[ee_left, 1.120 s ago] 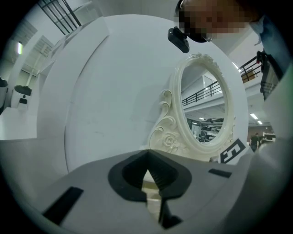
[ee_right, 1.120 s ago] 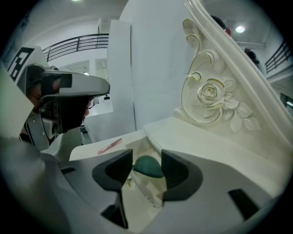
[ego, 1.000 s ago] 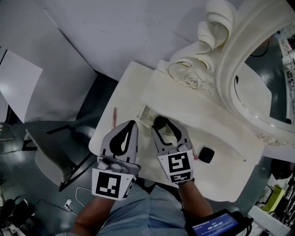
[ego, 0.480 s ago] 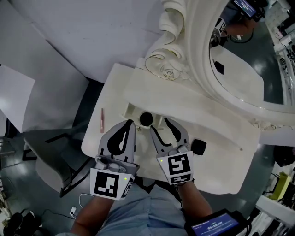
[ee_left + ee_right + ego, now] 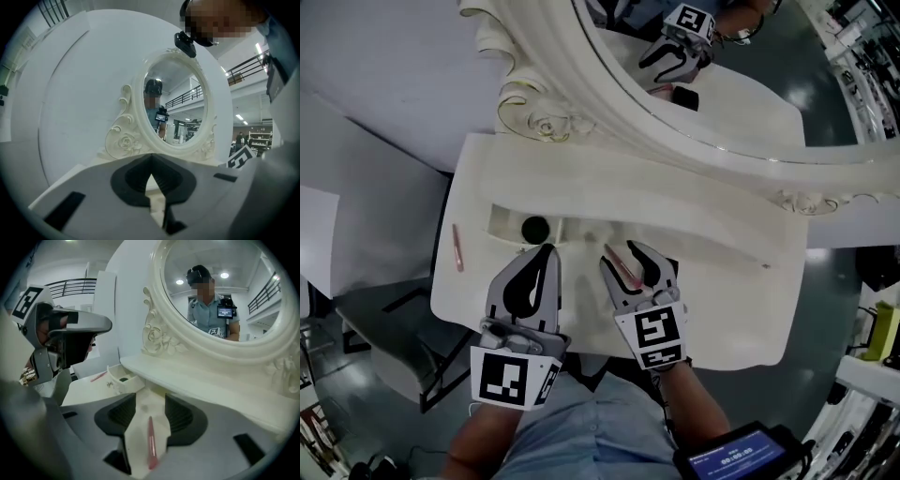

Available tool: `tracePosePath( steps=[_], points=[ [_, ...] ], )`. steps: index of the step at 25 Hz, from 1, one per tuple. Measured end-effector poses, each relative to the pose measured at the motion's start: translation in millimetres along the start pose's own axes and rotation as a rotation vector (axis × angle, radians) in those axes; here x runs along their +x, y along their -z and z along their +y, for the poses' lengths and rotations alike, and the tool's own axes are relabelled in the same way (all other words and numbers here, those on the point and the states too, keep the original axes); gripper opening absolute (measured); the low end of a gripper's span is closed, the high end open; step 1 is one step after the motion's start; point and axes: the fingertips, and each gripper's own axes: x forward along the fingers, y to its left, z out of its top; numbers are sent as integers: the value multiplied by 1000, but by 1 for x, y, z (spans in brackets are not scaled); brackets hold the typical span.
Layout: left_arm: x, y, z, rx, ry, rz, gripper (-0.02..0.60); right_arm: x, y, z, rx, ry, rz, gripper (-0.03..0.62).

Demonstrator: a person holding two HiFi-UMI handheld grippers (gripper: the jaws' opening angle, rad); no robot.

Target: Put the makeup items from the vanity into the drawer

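A white panel (image 5: 375, 56) stands at the back — beside it, lower down, I see a grey chair (image 5: 380, 323) on the dark, glossy floor (image 5: 848, 103).

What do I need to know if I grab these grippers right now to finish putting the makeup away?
Left gripper: shut, holding nothing, beside the right one over the vanity.
Right gripper: open. A pink pencil lies between its jaws, and the pads are not on it.
Done: a dark round item sits in the open drawer.
Left: whether that pencil lies in the drawer is hard to tell. A second pink pencil lies on the vanity's left side, outside the drawer. Put it in too.
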Motion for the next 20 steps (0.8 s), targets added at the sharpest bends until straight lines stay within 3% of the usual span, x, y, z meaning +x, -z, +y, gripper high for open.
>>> tracePosePath(
  steps=[11,15,20],
  points=[
    [14,24,-17,-10,-6,67,-2,4,69,-7,9,-60,151,175],
    [17,32,-14,-20,-17,85,-2,9,75,-7,-53,-60,191,163],
    [19,33,-11,-29,-26,84,-2,11,84,-9,-105,-61,276,90]
  ],
)
